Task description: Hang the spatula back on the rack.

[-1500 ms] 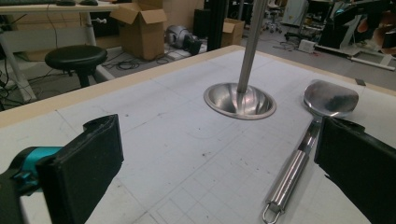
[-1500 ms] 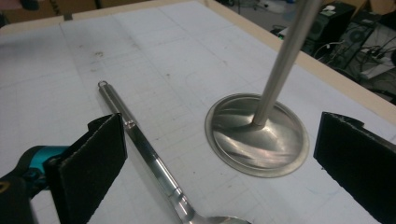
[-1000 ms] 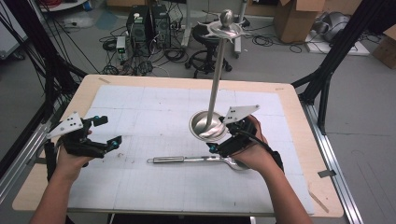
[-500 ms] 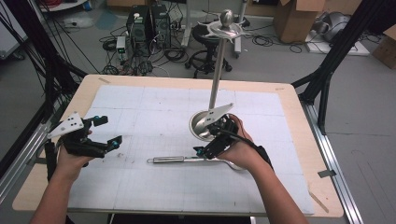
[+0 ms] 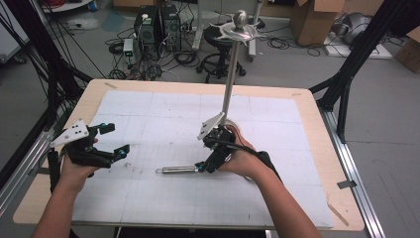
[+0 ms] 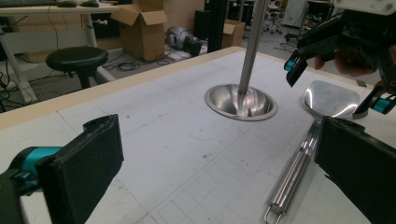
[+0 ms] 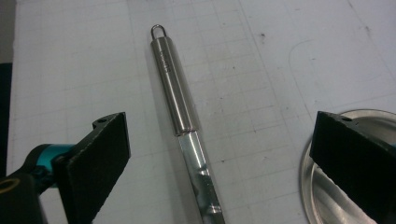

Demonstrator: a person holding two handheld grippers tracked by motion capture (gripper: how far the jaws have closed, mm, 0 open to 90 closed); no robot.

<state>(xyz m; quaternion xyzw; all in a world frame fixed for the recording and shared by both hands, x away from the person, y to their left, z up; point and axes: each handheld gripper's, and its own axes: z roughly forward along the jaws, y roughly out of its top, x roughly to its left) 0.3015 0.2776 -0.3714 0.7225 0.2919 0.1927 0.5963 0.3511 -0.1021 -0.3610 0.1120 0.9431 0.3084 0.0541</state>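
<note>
Swinging our right gripper [image 5: 210, 151] down over the spatula [image 7: 180, 109], jaws apart straddling it, left gripper [image 5: 101, 144] open too, so grabbing's next.

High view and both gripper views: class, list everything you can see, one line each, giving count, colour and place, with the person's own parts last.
Spatula: one, polished steel, lying flat on the mat near the table's middle, hanging loop toward the person's left.
Utensil stand: one, silver, upright pole on a round dish base, just beyond the spatula.
Grid mat: one, white, covering the tabletop.
Table: one, pale wood edge.
Stools: two, black, on the floor around the table.
Cardboard boxes: several, brown, on the floor.
Left gripper: one, black with teal, jaws open, over the mat's left side.
Right gripper: one, black with teal, jaws open astride the spatula.
</note>
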